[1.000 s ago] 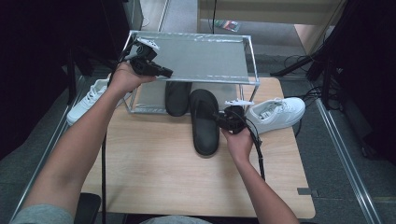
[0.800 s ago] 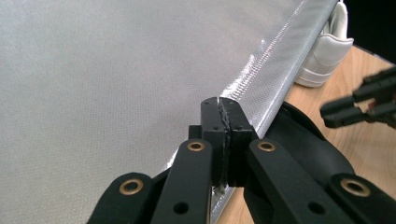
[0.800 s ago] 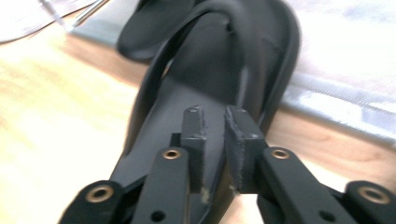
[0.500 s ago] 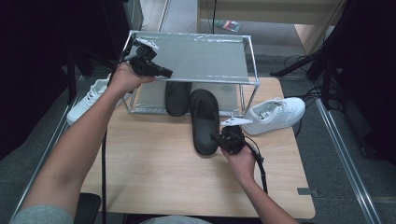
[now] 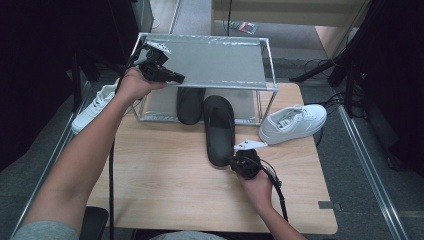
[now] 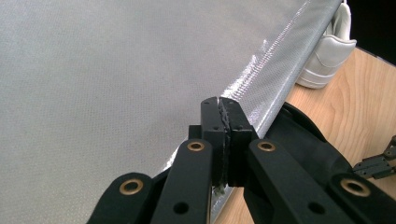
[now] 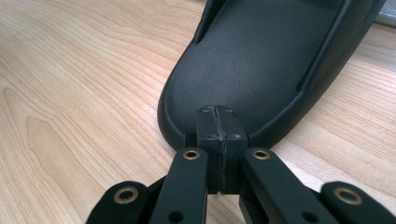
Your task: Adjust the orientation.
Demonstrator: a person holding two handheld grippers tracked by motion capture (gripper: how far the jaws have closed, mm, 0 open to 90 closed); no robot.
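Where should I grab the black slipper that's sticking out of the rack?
Take the black slipper by its heel rim, coming from the near table edge where the right gripper sits. That end lies free on the table; the toe is tucked under the rack.

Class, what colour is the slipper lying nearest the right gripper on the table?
Black: the slipper is plain black all over, clearest in the right gripper view, where it lies on the wooden table.

Matt black rubbery slipper (image 7: 261, 70) on a smooth light-wood table (image 5: 165, 185); rack (image 5: 270, 65) of shiny metal bars with a grey, finely textured fabric-like top; glossy white leather-look sneaker (image 5: 292, 122).
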